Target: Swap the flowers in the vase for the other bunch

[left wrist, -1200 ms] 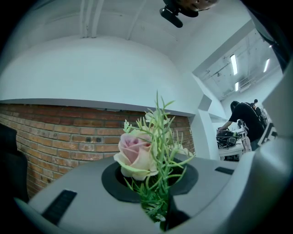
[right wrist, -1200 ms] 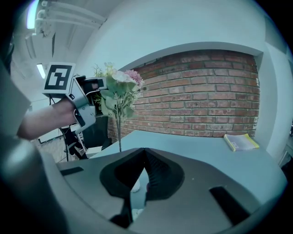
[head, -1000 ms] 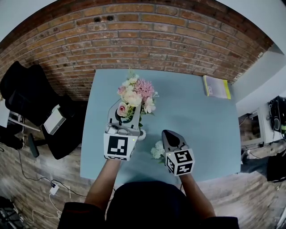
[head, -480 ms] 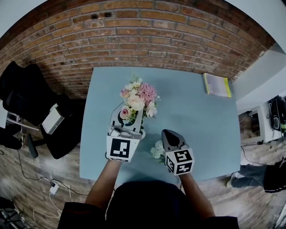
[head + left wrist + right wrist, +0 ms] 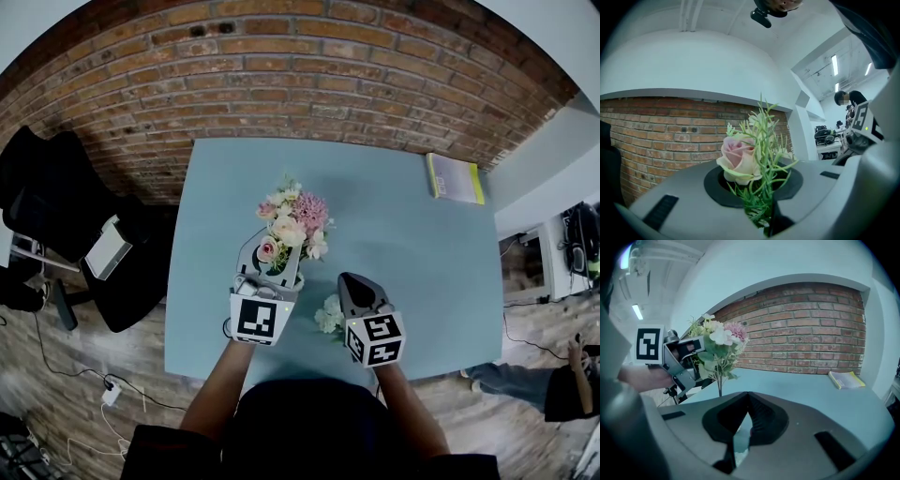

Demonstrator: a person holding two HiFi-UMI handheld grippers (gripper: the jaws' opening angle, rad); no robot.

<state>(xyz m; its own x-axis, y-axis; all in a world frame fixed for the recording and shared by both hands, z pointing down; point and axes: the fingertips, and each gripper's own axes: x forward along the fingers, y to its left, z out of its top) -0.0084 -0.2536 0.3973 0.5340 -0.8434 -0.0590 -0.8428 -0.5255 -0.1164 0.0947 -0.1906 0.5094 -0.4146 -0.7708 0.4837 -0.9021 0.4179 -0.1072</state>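
head view, left to right. far left: a black chair [image 5: 66, 216] on the floor beside the blue desk [image 5: 422, 272]. centre left: the left gripper [image 5: 272, 258], its fingers [image 5: 679, 192] closed on the pink-and-cream bunch [image 5: 292, 217] just under the blooms. the left gripper view shows a pale rose and green sprigs standing up from the gap between them, and the right gripper view shows a bare stem hanging below the grip. the blooms sit just above this gripper in the frame, over the middle of the desk. lower centre: the white bunch [image 5: 329, 315], lying near the desk's front edge, just left of the right gripper [image 5: 352, 281]. the fingers [image 5: 801, 427] of that gripper are shut together. white petals show below them, but whether a thin stem is pinched cannot be told. upper right: a yellow book [image 5: 455, 179], well apart from the rest. the vase cannot be made out with certainty; it is probably hidden under the left gripper.

risks, as judged: with the vase mouth out of sight, the free stem end may meet the rim rather than the opening and tip the vase. the bunch is top-heavy, so it could swivel in the grip. the grippers work close together, so a careless sweep could push the white bunch over the front edge.
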